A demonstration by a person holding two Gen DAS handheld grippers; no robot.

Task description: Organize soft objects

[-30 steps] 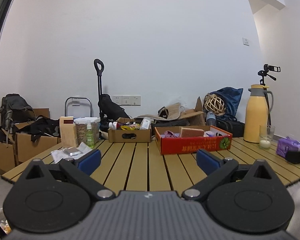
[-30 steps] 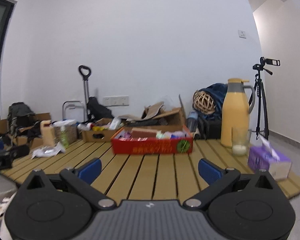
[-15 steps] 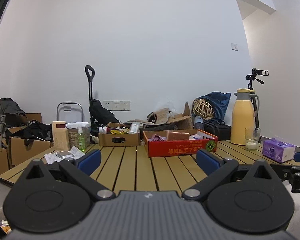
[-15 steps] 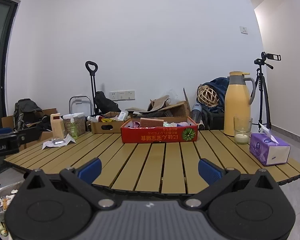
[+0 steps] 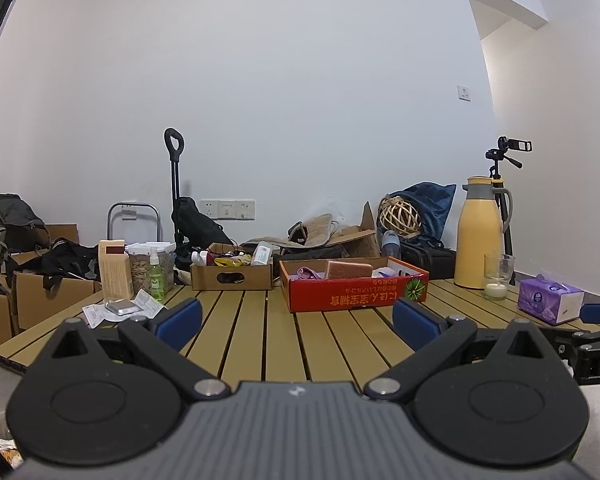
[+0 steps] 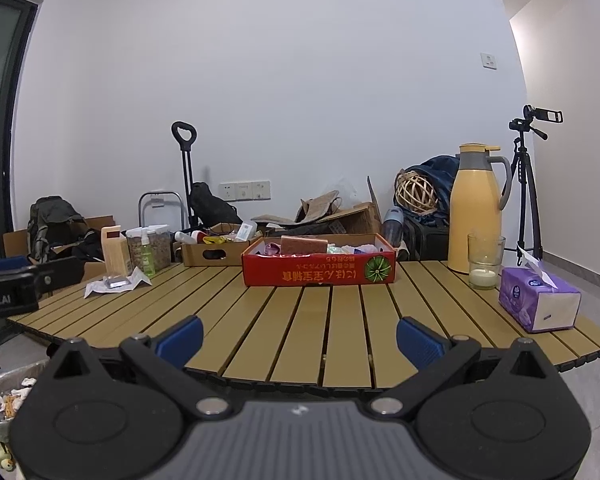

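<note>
A red cardboard box [image 5: 356,294] [image 6: 320,270] sits toward the back of the slatted wooden table [image 5: 268,336] [image 6: 332,320]. It holds a brown sponge-like block [image 5: 348,269] [image 6: 303,245], a purple item and other small soft things. My left gripper [image 5: 298,320] is open and empty over the table's near edge. My right gripper [image 6: 300,338] is open and empty, just off the table's front edge. A purple tissue pack [image 5: 550,302] [image 6: 538,302] lies at the table's right side. Each gripper shows at the edge of the other's view.
A yellow thermos [image 6: 474,224] and a glass with a candle [image 6: 485,262] stand at the back right. A small brown box [image 6: 214,253], a green spray bottle [image 6: 147,254], a jar and papers fill the back left. A tripod [image 6: 528,184], bags and cartons stand behind.
Both grippers have drawn back from the table, so more of its surface shows. Both stay open and empty.
</note>
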